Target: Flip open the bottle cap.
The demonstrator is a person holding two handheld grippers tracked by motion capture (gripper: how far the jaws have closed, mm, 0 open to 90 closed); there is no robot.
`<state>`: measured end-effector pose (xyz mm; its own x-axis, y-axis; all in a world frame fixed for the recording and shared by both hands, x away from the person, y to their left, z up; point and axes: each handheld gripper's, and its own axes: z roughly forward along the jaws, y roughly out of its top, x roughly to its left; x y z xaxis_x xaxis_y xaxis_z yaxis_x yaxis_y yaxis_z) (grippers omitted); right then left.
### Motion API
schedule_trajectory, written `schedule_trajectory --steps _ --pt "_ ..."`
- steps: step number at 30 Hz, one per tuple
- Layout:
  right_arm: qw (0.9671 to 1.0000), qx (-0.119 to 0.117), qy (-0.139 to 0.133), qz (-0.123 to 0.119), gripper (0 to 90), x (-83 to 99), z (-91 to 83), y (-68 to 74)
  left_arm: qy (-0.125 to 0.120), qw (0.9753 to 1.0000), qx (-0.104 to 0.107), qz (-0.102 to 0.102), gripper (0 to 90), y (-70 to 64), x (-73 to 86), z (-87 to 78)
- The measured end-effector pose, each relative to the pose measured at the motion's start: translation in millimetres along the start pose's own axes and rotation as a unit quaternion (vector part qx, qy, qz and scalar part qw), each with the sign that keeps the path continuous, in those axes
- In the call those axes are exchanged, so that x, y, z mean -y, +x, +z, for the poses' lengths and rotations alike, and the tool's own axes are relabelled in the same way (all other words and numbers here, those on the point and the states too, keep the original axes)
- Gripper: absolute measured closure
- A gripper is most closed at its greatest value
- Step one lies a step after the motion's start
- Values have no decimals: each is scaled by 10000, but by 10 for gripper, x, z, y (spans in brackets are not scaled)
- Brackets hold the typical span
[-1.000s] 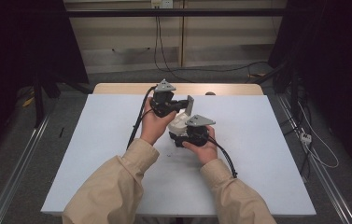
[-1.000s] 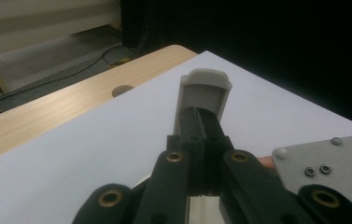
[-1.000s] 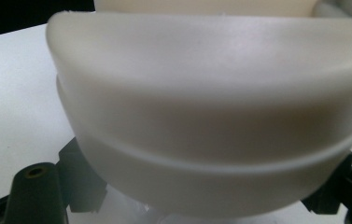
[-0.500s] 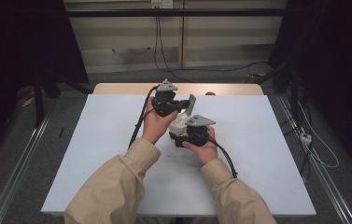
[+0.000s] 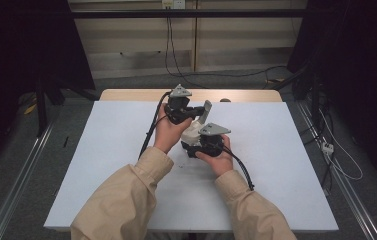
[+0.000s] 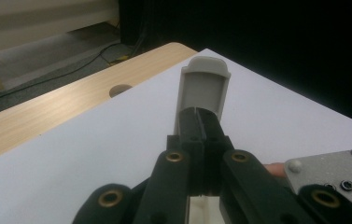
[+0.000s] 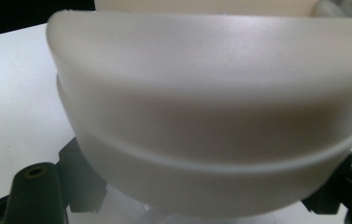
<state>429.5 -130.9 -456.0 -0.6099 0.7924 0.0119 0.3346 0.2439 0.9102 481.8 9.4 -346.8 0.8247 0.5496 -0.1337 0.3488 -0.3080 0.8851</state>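
Note:
A cream-white case (image 5: 191, 133) sits low over the middle of the white table (image 5: 286, 150), with its grey lid (image 5: 206, 111) tilted up. My left gripper (image 5: 197, 114) is shut on that lid; in the left gripper view the black jaws (image 6: 200, 117) pinch the lower part of the grey lid (image 6: 203, 84). My right gripper (image 5: 196, 146) holds the case's body from the near side. In the right gripper view the rounded case (image 7: 211, 107) lies very close, with a black jaw pressed to each side, so I read the gripper as shut on it.
A wooden strip (image 5: 246, 95) with a round hole (image 5: 224, 100) runs along the table's far edge, the same hole (image 6: 120, 89) as in the left gripper view. Black cables trail from both grippers over the table. Metal rails flank the table on the floor.

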Motion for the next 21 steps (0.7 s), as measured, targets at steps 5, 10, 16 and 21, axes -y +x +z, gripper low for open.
schedule_trajectory --steps 5,10,16,21 --pt "10000 -1 6 -4 187 -1 0 -1 27 10000 -7 -9 900 -1 0 20" --pt "10000 -5 8 -5 187 -1 -1 -2 17 10000 -2 -15 900 -9 3 42" --pt "10000 -5 8 -6 187 -1 -1 -2 81 10000 -4 19 900 -14 1 66" --pt "10000 -6 11 -4 187 -1 -1 -2 93 10000 2 22 900 -12 -6 80"
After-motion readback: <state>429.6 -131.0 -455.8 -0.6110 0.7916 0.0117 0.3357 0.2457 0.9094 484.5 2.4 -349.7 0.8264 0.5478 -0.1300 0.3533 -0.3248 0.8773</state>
